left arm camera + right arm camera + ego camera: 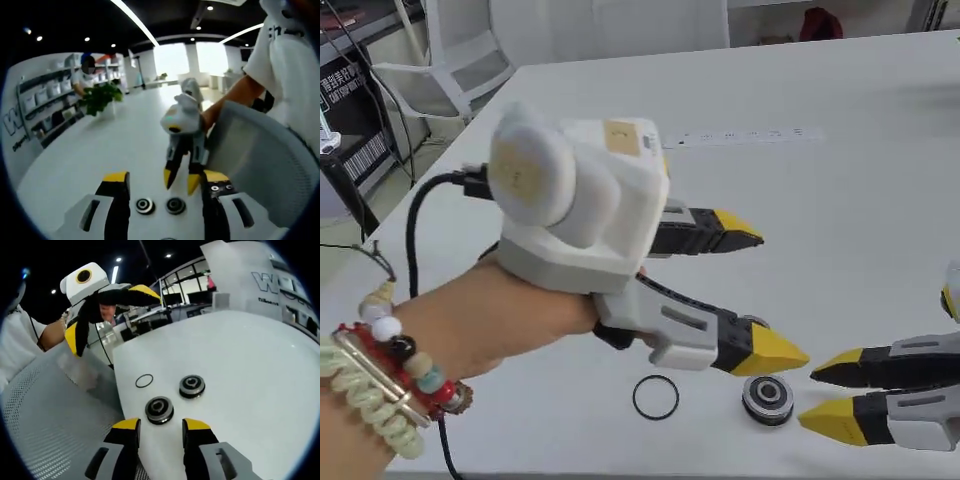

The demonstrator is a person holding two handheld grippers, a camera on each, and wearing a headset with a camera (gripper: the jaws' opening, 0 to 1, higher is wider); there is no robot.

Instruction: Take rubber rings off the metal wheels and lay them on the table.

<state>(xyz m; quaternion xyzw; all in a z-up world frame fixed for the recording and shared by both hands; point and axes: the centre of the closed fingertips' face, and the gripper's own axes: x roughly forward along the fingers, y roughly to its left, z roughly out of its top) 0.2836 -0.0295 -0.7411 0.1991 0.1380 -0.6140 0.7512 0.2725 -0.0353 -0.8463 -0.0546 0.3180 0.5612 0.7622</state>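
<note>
Left gripper (pixel 785 297): jaws spread wide, holding nothing.
Right gripper (pixel 806 395): at the right, jaws partly open, empty, tips near the metal wheel (pixel 767 398).
Rubber ring (pixel 634 397): flat on the table (pixel 840 200), left of that wheel.

White table (pixel 840 220), mesh chair (pixel 470 72) behind (bright windows (pixel 172 60)).

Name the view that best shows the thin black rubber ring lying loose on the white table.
Head view: the thin black rubber ring lies whole, unobstructed and largest there. The right gripper view shows it smaller, beside two metal wheels.
</note>
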